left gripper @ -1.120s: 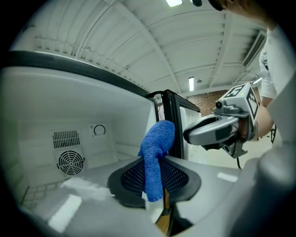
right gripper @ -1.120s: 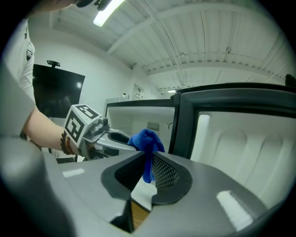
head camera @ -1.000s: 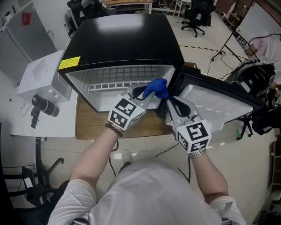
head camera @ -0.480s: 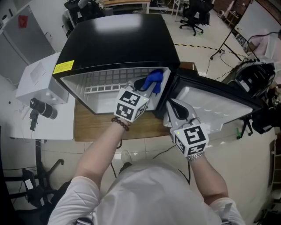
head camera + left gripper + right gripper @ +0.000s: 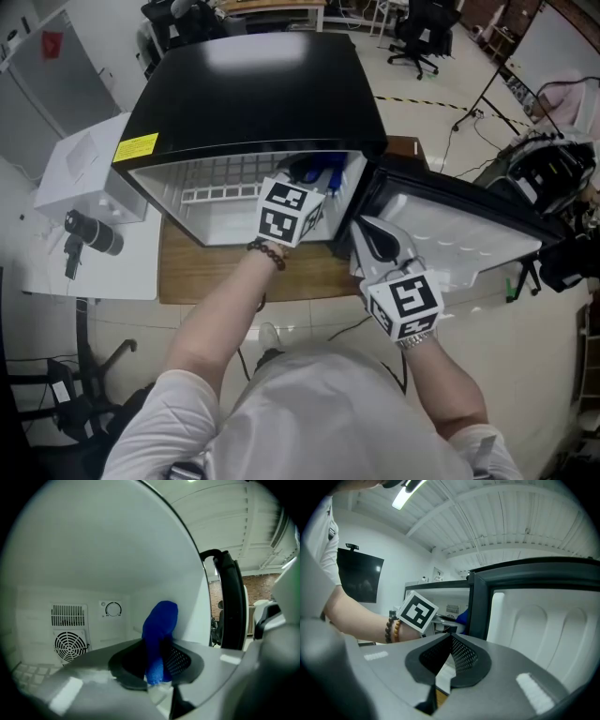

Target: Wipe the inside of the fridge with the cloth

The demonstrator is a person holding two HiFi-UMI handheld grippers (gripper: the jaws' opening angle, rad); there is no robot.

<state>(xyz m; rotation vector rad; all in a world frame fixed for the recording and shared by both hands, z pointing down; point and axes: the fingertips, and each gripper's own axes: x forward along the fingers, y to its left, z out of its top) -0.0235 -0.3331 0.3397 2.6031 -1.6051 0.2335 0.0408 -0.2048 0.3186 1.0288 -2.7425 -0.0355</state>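
The black fridge (image 5: 253, 84) stands open on a wooden table, its door (image 5: 469, 230) swung out to the right. My left gripper (image 5: 319, 178) reaches into the white interior near the right wall, shut on the blue cloth (image 5: 330, 174). In the left gripper view the cloth (image 5: 159, 634) sticks up from between the jaws, with the back wall's fan vent (image 5: 69, 645) and dial (image 5: 113, 609) beyond. My right gripper (image 5: 370, 234) hangs outside by the door's inner edge, shut with nothing in it. The right gripper view shows its closed jaws (image 5: 450, 637) and the left marker cube (image 5: 417, 612).
A wire shelf (image 5: 234, 169) spans the fridge interior. A white box (image 5: 84, 155) and a black cylindrical device (image 5: 89, 234) sit on the white table at left. The wooden table's front edge (image 5: 206, 277) lies below the fridge. Black equipment (image 5: 548, 169) stands at right.
My left gripper has carried the cloth from the fridge's front edge deeper inside, so most of the cloth is now hidden under the top. The right gripper stays by the door.
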